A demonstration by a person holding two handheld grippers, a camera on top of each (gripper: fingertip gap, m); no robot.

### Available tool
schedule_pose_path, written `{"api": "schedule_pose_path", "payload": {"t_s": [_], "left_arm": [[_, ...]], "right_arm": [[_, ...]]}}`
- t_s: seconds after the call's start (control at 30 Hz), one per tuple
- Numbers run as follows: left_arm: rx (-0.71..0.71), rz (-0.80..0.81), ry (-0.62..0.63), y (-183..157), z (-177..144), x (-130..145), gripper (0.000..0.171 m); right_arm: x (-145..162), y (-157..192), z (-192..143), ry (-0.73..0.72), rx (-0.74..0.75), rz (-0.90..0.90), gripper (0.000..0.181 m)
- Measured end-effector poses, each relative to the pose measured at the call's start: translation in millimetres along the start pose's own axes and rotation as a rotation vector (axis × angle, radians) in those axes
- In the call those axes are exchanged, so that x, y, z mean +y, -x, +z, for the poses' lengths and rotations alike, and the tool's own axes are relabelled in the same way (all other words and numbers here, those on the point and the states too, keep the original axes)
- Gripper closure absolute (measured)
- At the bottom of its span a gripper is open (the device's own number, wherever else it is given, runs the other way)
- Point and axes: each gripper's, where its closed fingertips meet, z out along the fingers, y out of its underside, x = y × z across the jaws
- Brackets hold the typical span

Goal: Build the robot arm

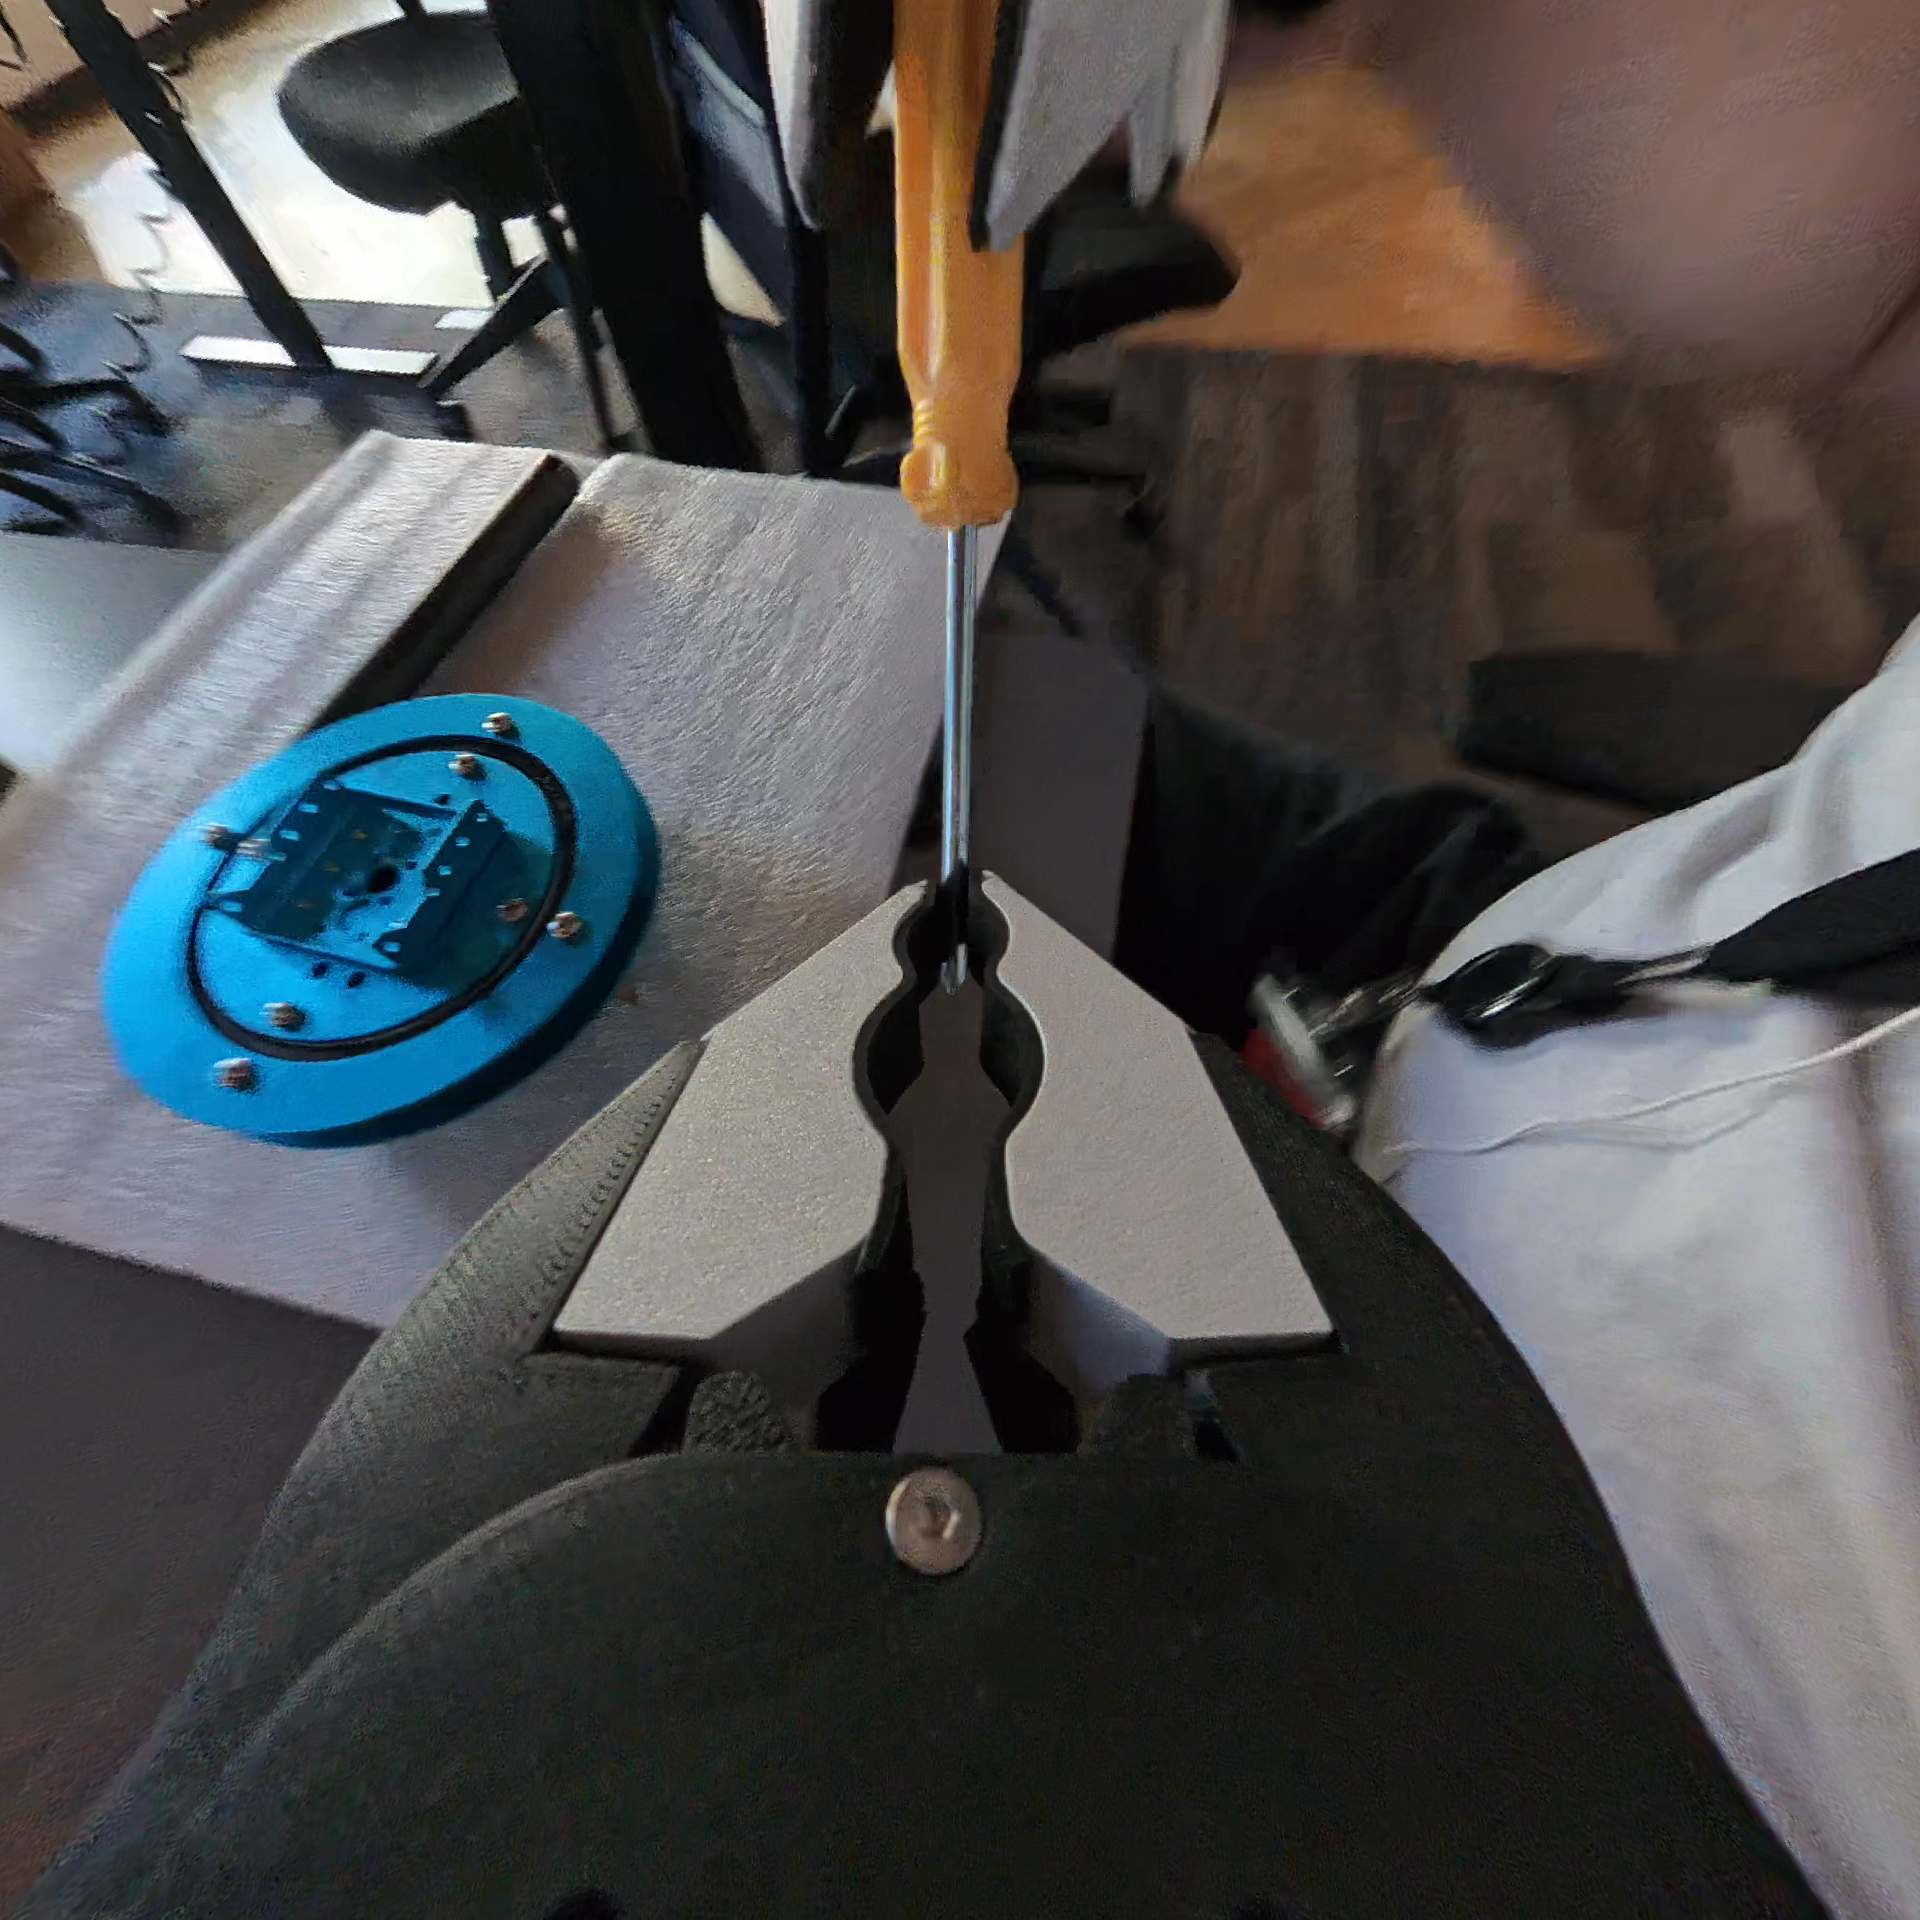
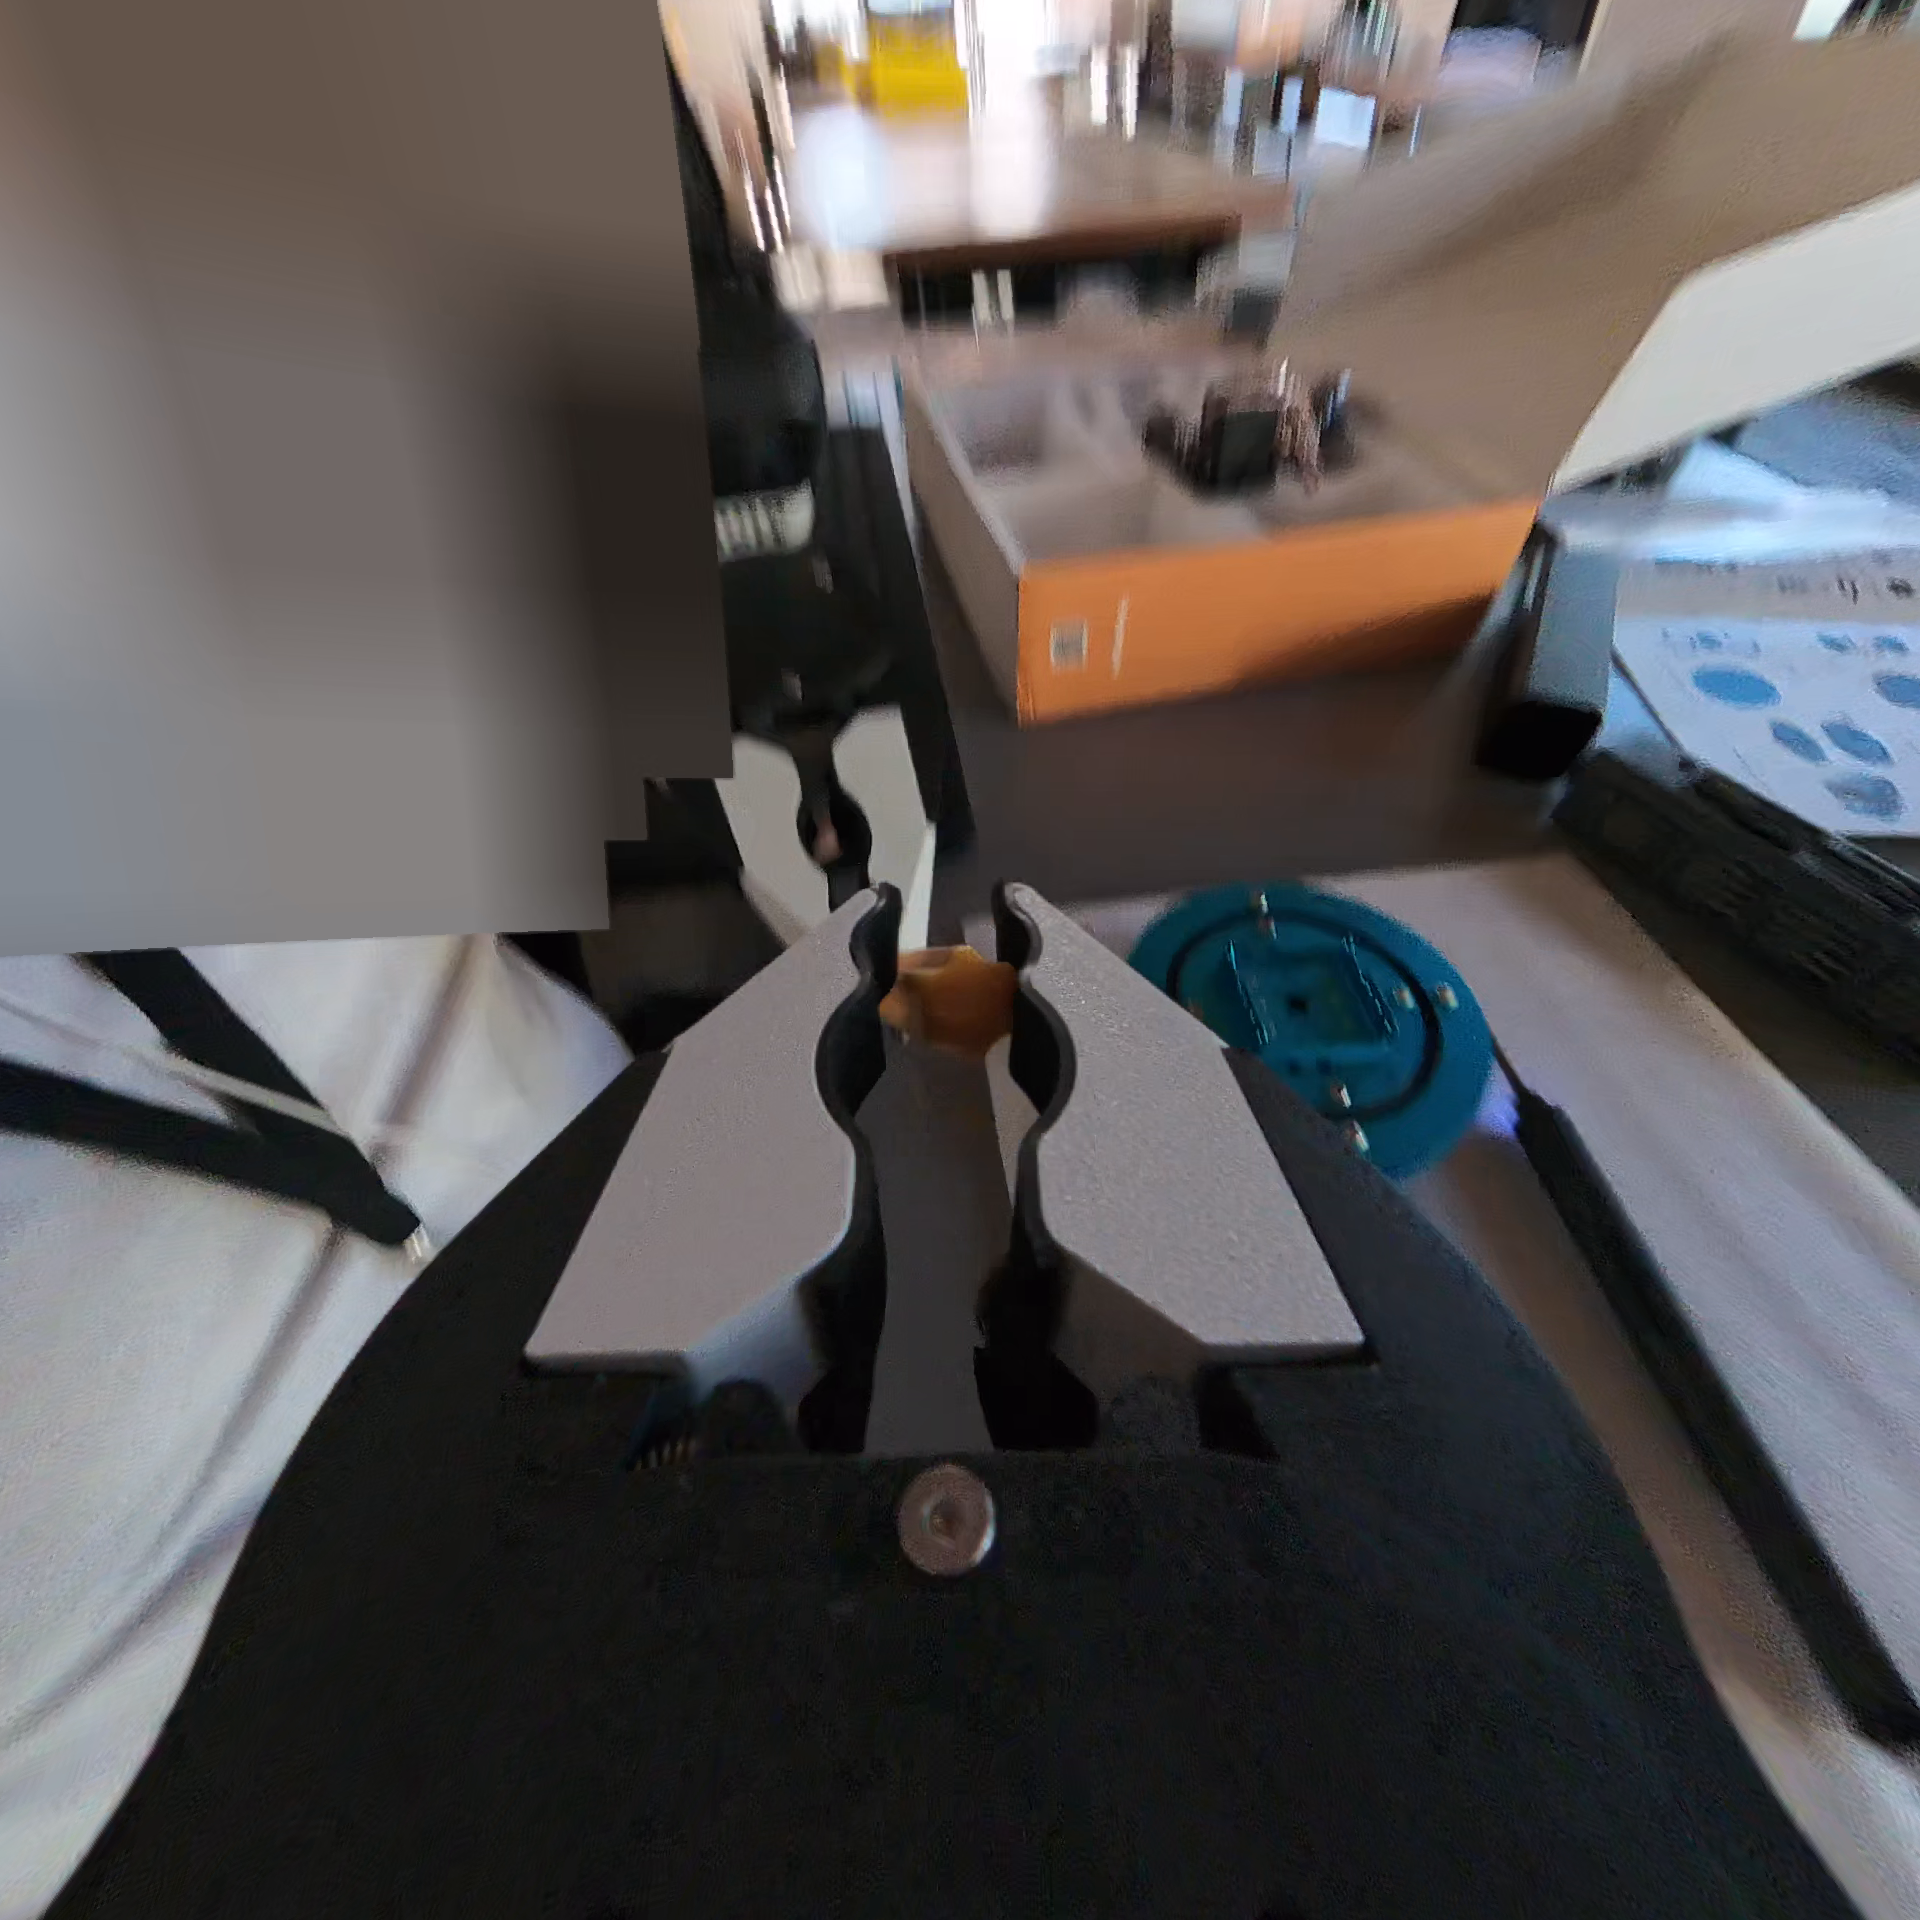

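A screwdriver with an orange handle [image 1: 954, 312] and a thin steel shaft [image 1: 958, 727] spans between both grippers, off the table's edge. My left gripper [image 1: 954, 935] is shut on the shaft's tip. My right gripper [image 2: 945, 987] is shut on the orange handle's end [image 2: 945, 1006]; its grey fingers [image 1: 1081, 114] also show at the top of the left wrist view, around the handle. A blue round plate [image 1: 374, 925] with a black ring, several small screws and a metal bracket at its middle lies on a grey mat [image 1: 727, 644]. It also shows in the right wrist view [image 2: 1314, 1023].
A person in a white shirt [image 1: 1662, 1247] with a black strap [image 1: 1818, 925] and keys sits close by. An orange-sided cardboard box [image 2: 1247, 613] with parts stands behind the mat. A sheet with blue shapes [image 2: 1787, 717] lies at right. A black stool [image 1: 416, 114] stands beyond. There is about 10 centimeters between the tips of the two grippers.
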Motion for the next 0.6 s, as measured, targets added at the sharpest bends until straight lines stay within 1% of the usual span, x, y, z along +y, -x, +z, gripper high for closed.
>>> {"api": "schedule_pose_path", "payload": {"t_s": [0.07, 0.17, 0.23, 0.27, 0.3, 0.33, 0.37, 0.4, 0.43, 0.47, 0.5, 0.53, 0.6], "left_arm": [[0.075, -0.148, -0.092, -3.4, -1.1, -12.8, 0.17], [0.139, -0.356, -0.223, 6.1, -5.9, -30.0, 0.169], [0.193, -0.484, -0.301, 13.2, -9.2, -36.8, 0.169], [0.21, -0.532, -0.329, 16.9, -10.1, -37.5, 0.169], [0.216, -0.56, -0.343, 20.3, -10.1, -36.3, 0.169], [0.207, -0.569, -0.343, 23.1, -8.9, -33.4, 0.169], [0.196, -0.565, -0.331, 24.5, -6.9, -30.1, 0.169], [0.193, -0.556, -0.317, 24.0, -4.9, -27.8, 0.169], [0.195, -0.548, -0.306, 22.8, -3.1, -26.6, 0.169], [0.198, -0.541, -0.295, 21.8, -1.3, -25.8, 0.169], [0.202, -0.537, -0.285, 21.3, 0.1, -25.6, 0.169], [0.211, -0.533, -0.283, 20.6, 0.5, -26.6, 0.169], [0.213, -0.518, -0.275, 21.0, 0.4, -28.7, 0.169]], "right_arm": [[-15.2, -15.5, -3.2, -0.248, -0.057, 0.154, 0.165], [-26.0, -44.7, -14.7, -0.555, -0.102, 0.362, 0.151], [-24.7, -63.3, -22.8, -0.705, -0.107, 0.49, 0.148], [-20.0, -69.2, -22.8, -0.735, -0.112, 0.546, 0.144], [-14.9, -70.3, -19.8, -0.737, -0.128, 0.581, 0.143], [-10.6, -68.3, -15.0, -0.721, -0.146, 0.601, 0.137], [-6.3, -66.7, -8.5, -0.686, -0.149, 0.616, 0.139], [-3.6, -65.3, -2.5, -0.647, -0.149, 0.62, 0.134], [-3.4, -63.7, 1.5, -0.613, -0.153, 0.614, 0.135], [-5.1, -61.7, 3.4, -0.587, -0.164, 0.601, 0.143], [-7.5, -58.4, 3.7, -0.562, -0.189, 0.582, 0.163], [-9.9, -57.5, 3.4, -0.544, -0.205, 0.569, 0.166], [-11.3, -57.4, 4.4, -0.491, -0.225, 0.545, 0.166]]}}
